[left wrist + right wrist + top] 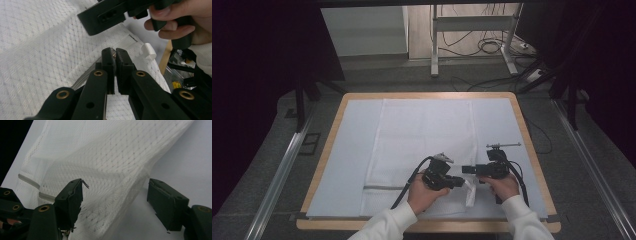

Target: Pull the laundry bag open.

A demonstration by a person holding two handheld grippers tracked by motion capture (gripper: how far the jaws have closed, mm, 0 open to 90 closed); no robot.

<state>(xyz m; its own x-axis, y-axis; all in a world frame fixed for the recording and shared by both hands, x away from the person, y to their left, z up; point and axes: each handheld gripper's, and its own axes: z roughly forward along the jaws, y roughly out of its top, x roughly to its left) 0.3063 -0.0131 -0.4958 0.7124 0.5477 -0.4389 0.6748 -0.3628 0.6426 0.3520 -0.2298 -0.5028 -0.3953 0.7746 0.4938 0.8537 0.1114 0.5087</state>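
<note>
Left gripper [115,56] clamps the mesh bag's [422,130] zipper [28,181]; right gripper [115,202] hovers level, jaws apart.

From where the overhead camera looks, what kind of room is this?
Probably a lab or workshop set up for recording, not a home. A wooden-edged table covered in pale sheeting holds a white mesh bag; cables lie loose on the floor behind it, and metal rails run alongside.

A mesh bag [422,135] lies spread at the centre of a sheet [347,150] covering the table [532,150], its zipper [383,188] at the near edge, left of both grippers
</note>
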